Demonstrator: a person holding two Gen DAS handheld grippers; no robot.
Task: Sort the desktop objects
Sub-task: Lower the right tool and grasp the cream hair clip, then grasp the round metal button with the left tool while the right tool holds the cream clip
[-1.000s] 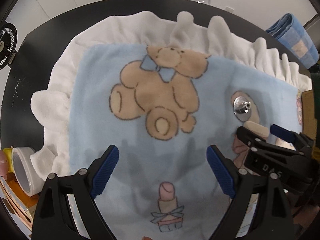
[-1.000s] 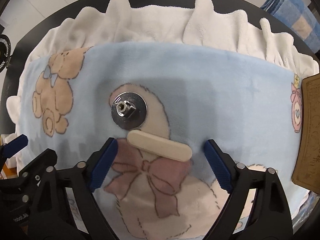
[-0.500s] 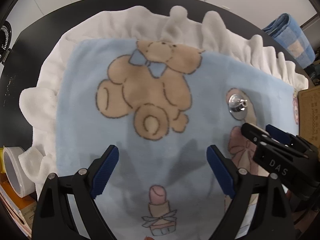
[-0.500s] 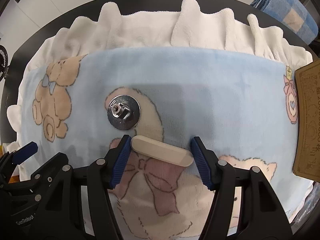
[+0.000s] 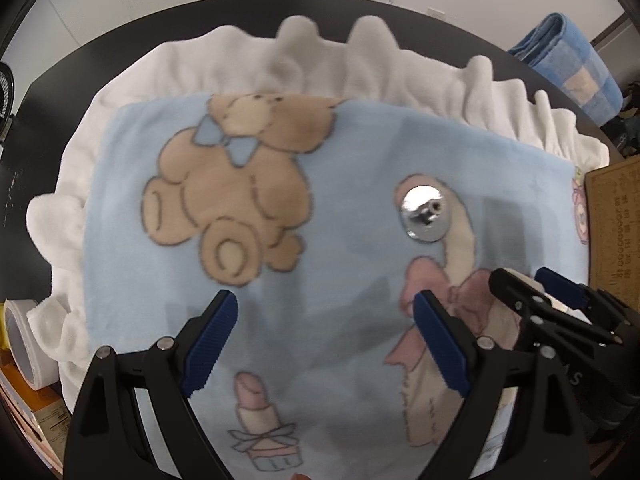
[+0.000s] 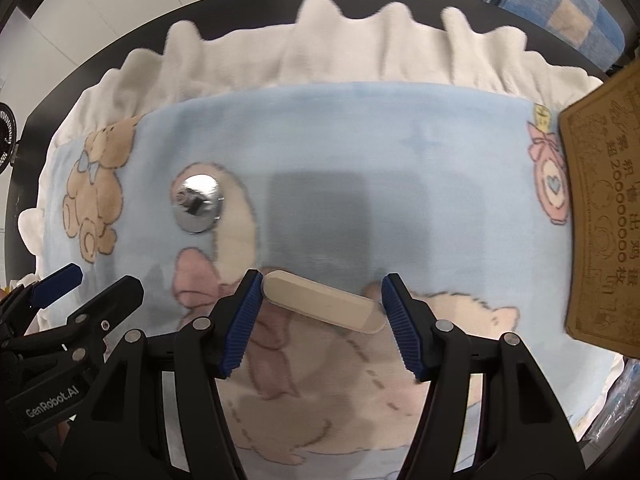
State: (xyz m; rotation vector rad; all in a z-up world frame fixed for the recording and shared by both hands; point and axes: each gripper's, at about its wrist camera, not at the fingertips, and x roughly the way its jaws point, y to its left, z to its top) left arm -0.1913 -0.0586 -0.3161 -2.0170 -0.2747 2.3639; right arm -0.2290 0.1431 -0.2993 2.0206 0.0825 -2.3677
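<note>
Left wrist view: left tongs (image 5: pixel 326 342) gape wide, empty, above the blanket (image 5: pixel 352 160); metal disc (image 5: pixel 425 213) lies loose on it.

Right wrist view: right tongs (image 6: pixel 322 312) clamp the beige stick (image 6: pixel 324 301) end to end, apparently lifted off the blanket. It looks light, stiff and smooth, so it may pivot; gripping across the middle seems safer.

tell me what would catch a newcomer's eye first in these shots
The pale blue cartoon blanket with its brown teddy bear print fills both views, spread over a dark table. On it, the shiny metal disc glints to the left, and the right gripper clamps a beige oblong stick by its two ends. The left gripper hangs open over bare blanket.
</note>
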